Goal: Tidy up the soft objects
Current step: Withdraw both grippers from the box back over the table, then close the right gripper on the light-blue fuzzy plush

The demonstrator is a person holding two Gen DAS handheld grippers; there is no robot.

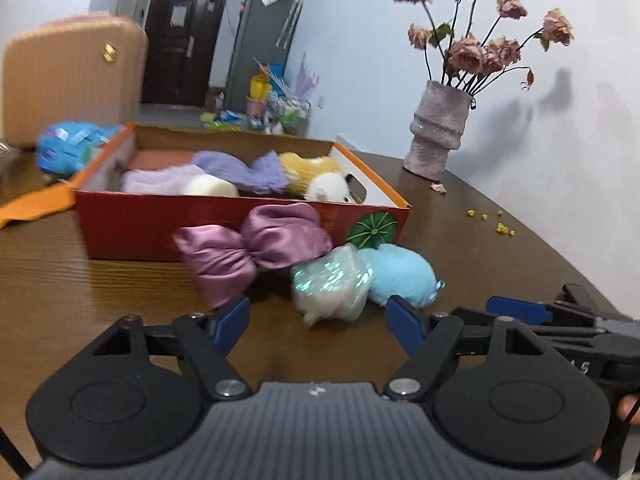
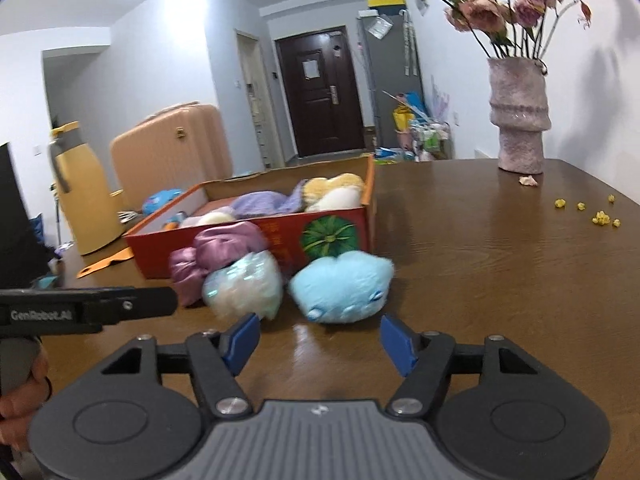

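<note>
On brown wood-grain desk (image 1: 100,280): red cardboard box (image 1: 160,224), open-topped, orange rim, green melon print on near right corner. Inside box, left to right: pale lilac fuzzy piece (image 1: 160,180), purple fuzzy bow shape (image 1: 244,172), yellow-and-white plush (image 1: 316,176). Far behind box, left: peach suitcase (image 1: 68,76); beside it in right wrist view, yellow flask (image 2: 86,200). Far right on desk: rough pink vase (image 1: 438,132) with dried roses (image 1: 480,48), fallen petal and yellow crumbs (image 2: 600,216) near it.

Touching box's near wall: mauve satin bow (image 1: 256,248), leaning against red side. Just right and nearer: iridescent white pouf (image 1: 332,284), touching bow. Right again: light blue plush (image 1: 400,274), lying on desk, pressed against pouf in left wrist view, narrow gap visible in right wrist view.

Nearest of all: left gripper (image 1: 318,324), blue-padded fingers (image 1: 232,322) spread wide, holding nothing, straddling pouf's near side, left pad just beside bow's lower lobe. Right gripper (image 2: 320,338), fingers (image 2: 398,338) likewise wide apart, empty, just short of blue plush. Each gripper's black body visible at other view's edge.
</note>
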